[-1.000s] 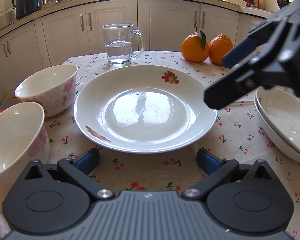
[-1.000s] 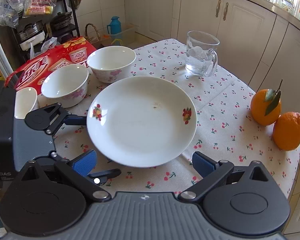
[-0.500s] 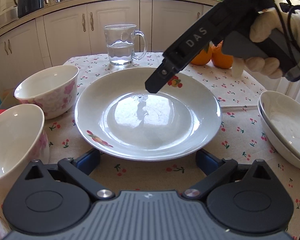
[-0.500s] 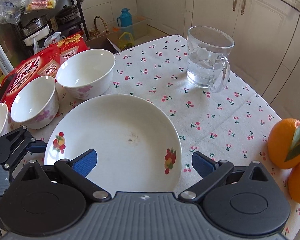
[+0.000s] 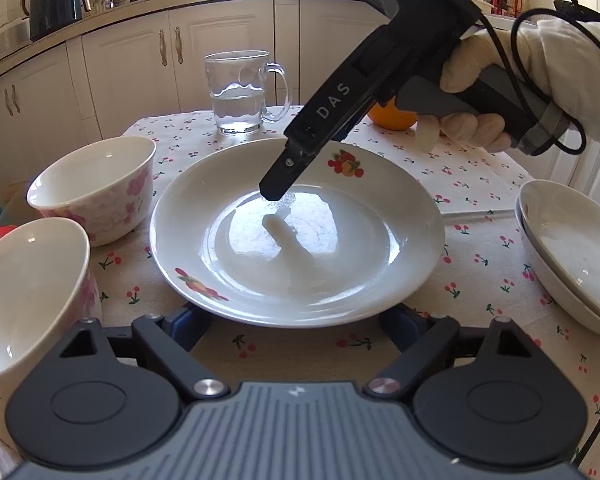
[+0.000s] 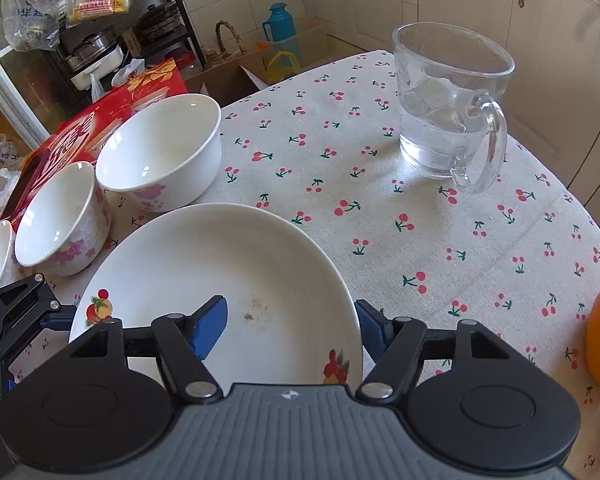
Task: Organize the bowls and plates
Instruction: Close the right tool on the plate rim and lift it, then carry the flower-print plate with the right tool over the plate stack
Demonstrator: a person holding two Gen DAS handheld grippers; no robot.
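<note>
Flowered plate (image 5: 380, 204), table centre: unstacked, both closing grippers straddling its rim, neither pressing yet. Two plates (image 5: 572, 240) stacked, right edge. Bowls (image 6: 160, 152) loose, left edge.

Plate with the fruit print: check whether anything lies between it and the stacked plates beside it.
Nothing visible does. Only bare tablecloth lies between the plate and the stacked plates. The right gripper, jaws closing, straddles the plate's far rim.
</note>
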